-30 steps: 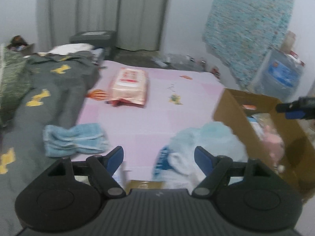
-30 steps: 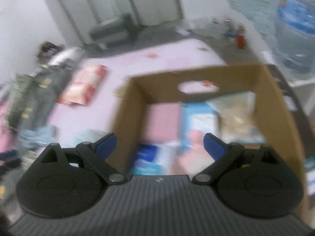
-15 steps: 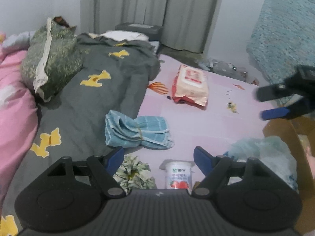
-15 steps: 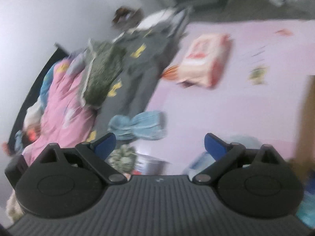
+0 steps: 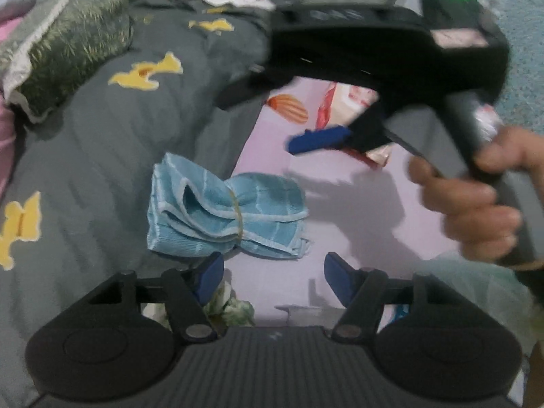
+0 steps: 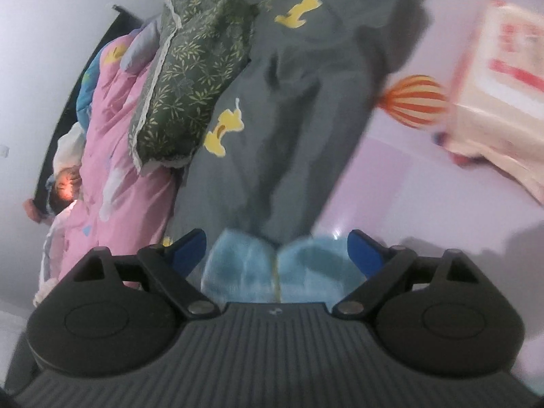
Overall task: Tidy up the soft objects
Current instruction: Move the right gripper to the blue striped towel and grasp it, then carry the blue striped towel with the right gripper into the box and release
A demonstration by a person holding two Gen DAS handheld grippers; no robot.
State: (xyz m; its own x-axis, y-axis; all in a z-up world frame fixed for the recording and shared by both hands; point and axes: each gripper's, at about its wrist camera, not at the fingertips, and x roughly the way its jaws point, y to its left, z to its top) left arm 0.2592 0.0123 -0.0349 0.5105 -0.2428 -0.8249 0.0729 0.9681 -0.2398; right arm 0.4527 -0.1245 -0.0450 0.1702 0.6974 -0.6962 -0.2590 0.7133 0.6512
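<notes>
A blue towel bundle [image 5: 224, 217], tied round its middle with a rubber band, lies where the grey blanket meets the pink mat. My left gripper [image 5: 273, 280] hovers just short of it. Its jaws are closing with nothing between them, and a green-and-white scrunchie [image 5: 231, 306] lies beneath. A hand [image 5: 476, 197] holds my right gripper [image 6: 277, 248], whose blue fingertip [image 5: 316, 141] shows beyond the towel. In the right wrist view the towel [image 6: 278, 268] sits between the right jaws. They are closing, and the pads do not visibly press on it.
A green leaf-print pillow [image 5: 64, 44] and a pink quilt [image 6: 112, 142] lie left of the grey blanket [image 5: 119, 129] with yellow shapes. A pack of wipes [image 6: 503, 85] rests on the pink mat [image 5: 340, 204]. A pale blue-green cloth [image 5: 469, 292] lies at the right.
The right gripper swung from over the cardboard box across to the blue towel. The left gripper came down closer to the towel. Both pairs of jaws narrowed.
</notes>
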